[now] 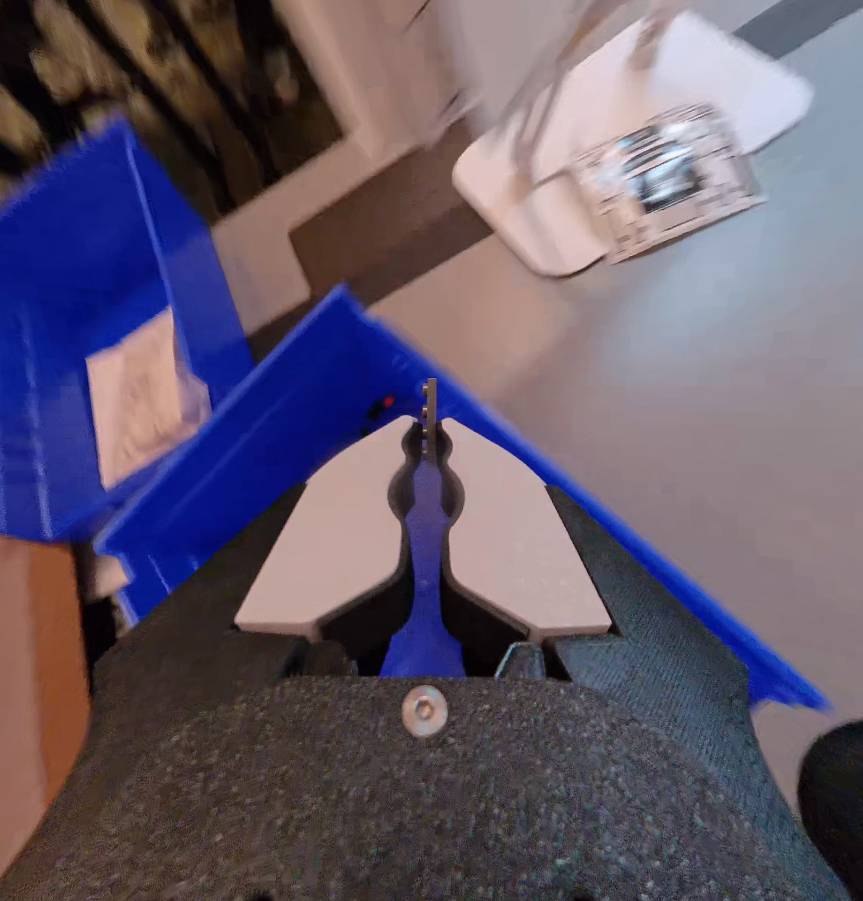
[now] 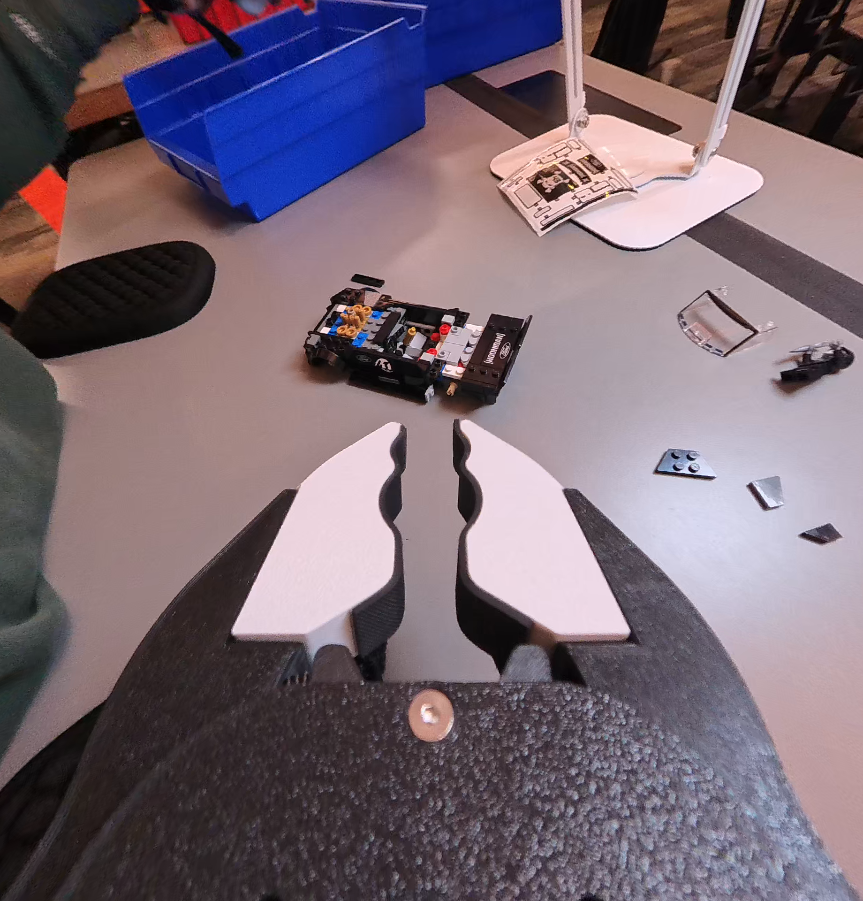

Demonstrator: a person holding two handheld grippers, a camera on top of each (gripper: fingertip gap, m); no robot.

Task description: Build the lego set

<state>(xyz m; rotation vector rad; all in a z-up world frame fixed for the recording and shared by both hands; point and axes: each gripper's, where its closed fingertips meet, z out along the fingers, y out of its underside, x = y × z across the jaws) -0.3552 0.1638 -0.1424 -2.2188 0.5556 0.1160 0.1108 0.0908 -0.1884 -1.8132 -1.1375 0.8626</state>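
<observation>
Above ribbed blue bin [image 1: 283,439], thin grey studded plate [image 1: 430,414] pinched edge-on, smooth scalloped jaws

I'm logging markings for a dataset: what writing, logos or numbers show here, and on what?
Lego car: white lettering on its black rear panel and small emblems on its side; legible, but I don't transcribe writing.
Sticker sheet on the white lamp base: black printed decals, too small to read.

Left wrist view motion-blurred, right sharp, even indoor light, wide-angle distortion
</observation>
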